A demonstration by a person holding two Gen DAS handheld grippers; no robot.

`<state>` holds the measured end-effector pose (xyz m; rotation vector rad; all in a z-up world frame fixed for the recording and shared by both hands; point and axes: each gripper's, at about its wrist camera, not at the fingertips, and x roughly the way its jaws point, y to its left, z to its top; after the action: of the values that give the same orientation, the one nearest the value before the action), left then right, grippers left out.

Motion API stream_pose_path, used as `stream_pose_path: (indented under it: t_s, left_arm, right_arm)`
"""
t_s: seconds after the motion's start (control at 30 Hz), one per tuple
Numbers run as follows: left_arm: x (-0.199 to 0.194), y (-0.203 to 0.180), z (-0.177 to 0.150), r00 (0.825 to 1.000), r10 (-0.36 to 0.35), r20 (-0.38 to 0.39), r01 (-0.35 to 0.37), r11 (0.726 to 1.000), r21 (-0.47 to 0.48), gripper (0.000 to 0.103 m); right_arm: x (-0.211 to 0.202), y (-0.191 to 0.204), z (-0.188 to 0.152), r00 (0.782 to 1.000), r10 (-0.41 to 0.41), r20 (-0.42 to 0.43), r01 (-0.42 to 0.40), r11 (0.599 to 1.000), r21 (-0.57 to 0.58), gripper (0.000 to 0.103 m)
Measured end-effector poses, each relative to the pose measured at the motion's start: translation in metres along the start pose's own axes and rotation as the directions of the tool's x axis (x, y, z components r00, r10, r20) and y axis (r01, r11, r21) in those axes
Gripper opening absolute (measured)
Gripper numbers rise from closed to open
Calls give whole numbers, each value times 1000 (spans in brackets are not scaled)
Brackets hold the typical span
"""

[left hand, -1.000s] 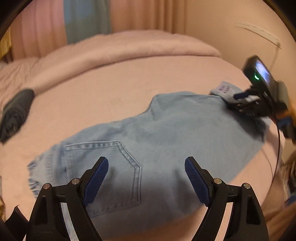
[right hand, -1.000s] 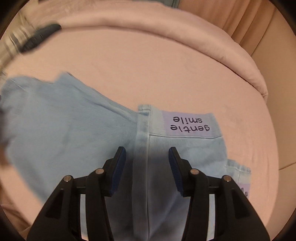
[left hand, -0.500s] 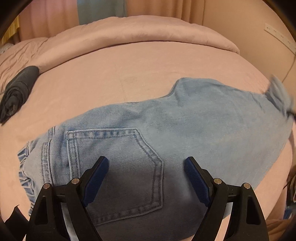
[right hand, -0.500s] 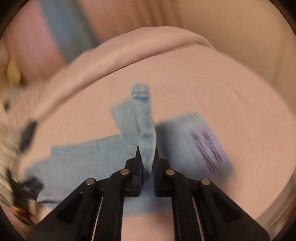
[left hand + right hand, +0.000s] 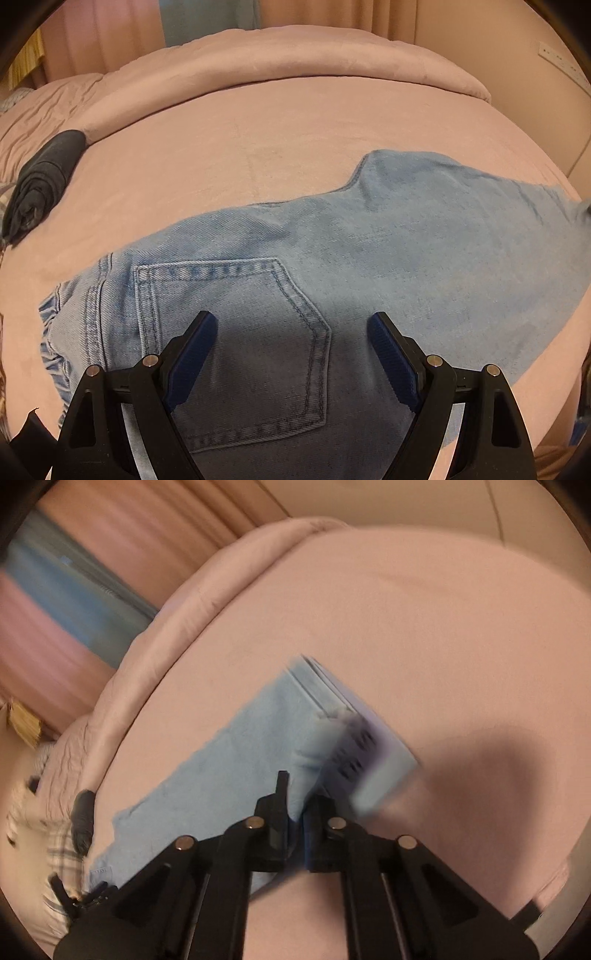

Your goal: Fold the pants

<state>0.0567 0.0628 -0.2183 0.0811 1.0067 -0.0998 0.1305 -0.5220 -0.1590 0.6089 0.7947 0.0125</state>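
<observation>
Right hand-held gripper: your jaws had just closed; a second before they stood apart over the leg end, and now they sat clamped on a pinch of the light-blue denim pants, cloth visible between the pads.
Leg end: the hem with its lilac printed label had come up off the bed and swung round with your wrist; it hung blurred just beyond the jaws.
Left hand-held gripper: jaws stood wide apart, nothing between them, hovering over the stitched back pocket. Touching the denim or not: could not tell.
Pants, position: spread along the pink bed cover, waist end at the left with the pocket up, leg running off to the right edge.
Bystander item: a rolled dark cloth lay well apart near the pillow end.
Meaning for the task: you had the grip needed for the first fold; by my reading the leg end was ready to be carried toward the waist.
Risk: the pinch looked narrow, so the hem could sag or twist.
</observation>
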Motion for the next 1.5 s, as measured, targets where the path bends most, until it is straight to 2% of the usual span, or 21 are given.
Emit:
stream_pose_path:
  t_s: [0.07, 0.17, 0.23, 0.3, 0.33, 0.37, 0.43, 0.5, 0.57, 0.63, 0.73, 0.87, 0.93, 1.03, 1.1, 1.13, 1.17, 1.23, 1.27, 1.37, 1.5]
  left_arm:
    - [0, 1, 0, 1000, 3, 2, -3, 1000, -4, 85]
    - [0, 5, 1, 1000, -2, 11, 2, 999, -32, 85]
    - [3, 7, 3, 1000, 2, 7, -1, 999, -35, 85]
    - [4, 4, 3, 1000, 17, 4, -17, 1000, -17, 85]
    - [4, 3, 3, 1000, 25, 5, -24, 1000, -9, 85]
    - [3, 2, 3, 1000, 30, 4, -30, 1000, -5, 85]
    - [-1, 2, 3, 999, 49, -1, -49, 999, -1, 85]
    - [-7, 0, 3, 998, 67, 7, -67, 998, 5, 85]
    - [-14, 1, 6, 998, 52, 22, -52, 999, -3, 85]
    - [-20, -3, 12, 999, 19, 41, -19, 1000, -7, 85]
    - [-20, -23, 29, 997, -42, 64, 41, 999, 21, 85]
    - [-9, -69, 58, 989, -129, 78, 119, 986, 118, 85]
    - [2, -98, 75, 979, -184, 87, 166, 969, 180, 85]
    - [35, -115, 94, 976, -216, 27, 210, 966, 153, 85]
    - [75, -116, 102, 986, -152, -66, 158, 981, 112, 85]
    - [85, -116, 104, 982, -165, -86, 173, 981, 92, 89]
    - [84, -118, 106, 981, -182, -59, 187, 978, 89, 97]
    - [86, -126, 109, 985, -151, -84, 160, 980, 114, 97]
    - [85, -126, 111, 986, -143, -82, 153, 980, 128, 97]
    - [69, -121, 108, 989, -140, -51, 146, 979, 144, 96]
    - [40, -94, 85, 994, -113, 2, 111, 982, 152, 96]
  right_arm:
    - [-14, 15, 10, 998, 25, 65, -22, 999, -41, 5]
    - [-12, 9, 13, 997, 13, 82, -10, 999, -31, 5]
    - [4, -8, 7, 999, -11, 42, 11, 1000, -2, 5]
    - [25, -23, -2, 994, -98, -49, 98, 995, 11, 8]
    - [36, -30, -9, 988, -126, -85, 127, 992, 8, 4]
    - [35, -32, -13, 992, -108, -64, 109, 994, 16, 4]
    - [26, -34, -11, 996, -81, -43, 83, 996, 45, 13]
    - [19, -35, -3, 990, -141, -3, 141, 989, 35, 22]
    - [5, -32, 6, 967, -243, 72, 243, 970, 19, 39]
    - [-9, -23, 14, 939, -308, 152, 315, 949, -23, 42]
    - [-1, 11, 16, 954, -261, 148, 285, 942, -178, 42]
    - [42, 70, -2, 989, -146, 23, 143, 902, -408, 38]
    - [67, 102, -12, 993, -113, -28, 84, 864, -497, 31]
    - [106, 128, -19, 986, -125, -107, 41, 815, -578, 30]
    - [131, 113, -18, 966, -220, -137, 99, 802, -589, 30]
    - [145, 103, -15, 955, -248, -164, 111, 810, -575, 29]
    - [150, 95, -10, 962, -211, -174, 85, 836, -542, 29]
    - [149, 87, 0, 962, -185, -202, 64, 868, -492, 17]
    - [147, 85, 3, 962, -182, -206, 61, 873, -484, 17]
    - [141, 91, 16, 964, -206, -166, 105, 875, -473, 20]
    - [89, 78, 8, 982, -168, -89, 113, 891, -441, 29]
